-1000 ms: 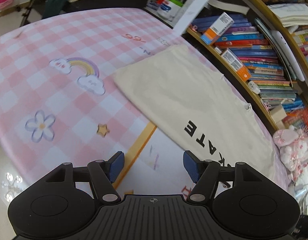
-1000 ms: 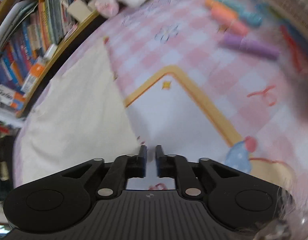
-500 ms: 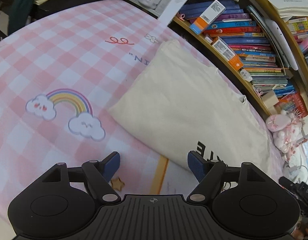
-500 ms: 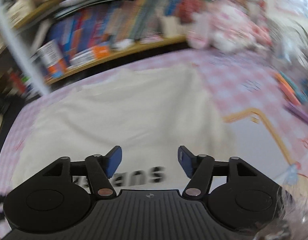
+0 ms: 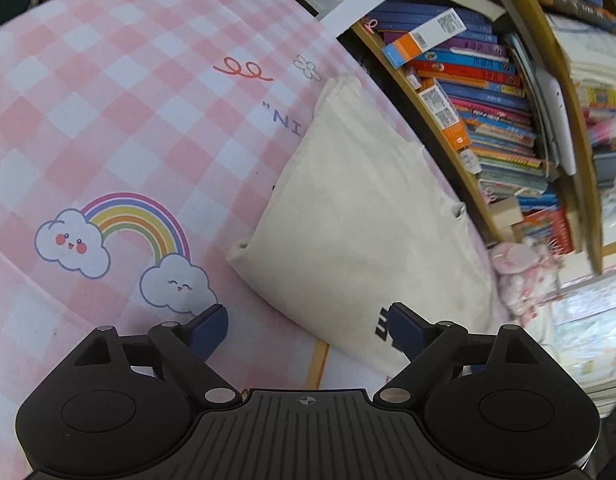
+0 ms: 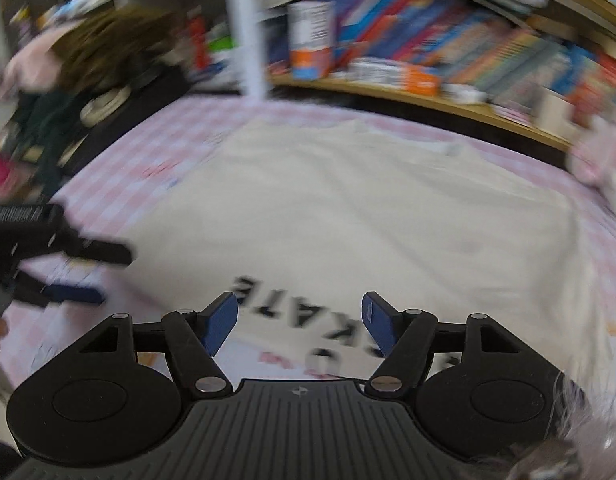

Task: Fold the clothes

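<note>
A cream garment (image 5: 359, 216) with black letters lies flat and folded on the pink checked mat (image 5: 108, 112), close to the bookshelf. My left gripper (image 5: 308, 326) hovers over its near corner, jaws opening, nothing between the blue pads. In the right wrist view the same cream garment (image 6: 367, 208) fills the middle, its black lettering just beyond my right gripper (image 6: 300, 320), whose jaws are opening and hold nothing. The left gripper (image 6: 68, 276) shows at that view's left edge, over the garment's side.
A bookshelf (image 5: 487, 92) packed with books runs along the mat's far side. A pink plush toy (image 5: 523, 276) lies at the garment's far end. Dark furniture with clutter (image 6: 88, 92) stands past the mat's other end. The mat shows a rainbow print (image 5: 120, 236).
Both grippers' jaws have widened; the right one was shut a second ago. The right view swung from the mat's drawings onto the garment. The left view slid along the garment toward its corner.
</note>
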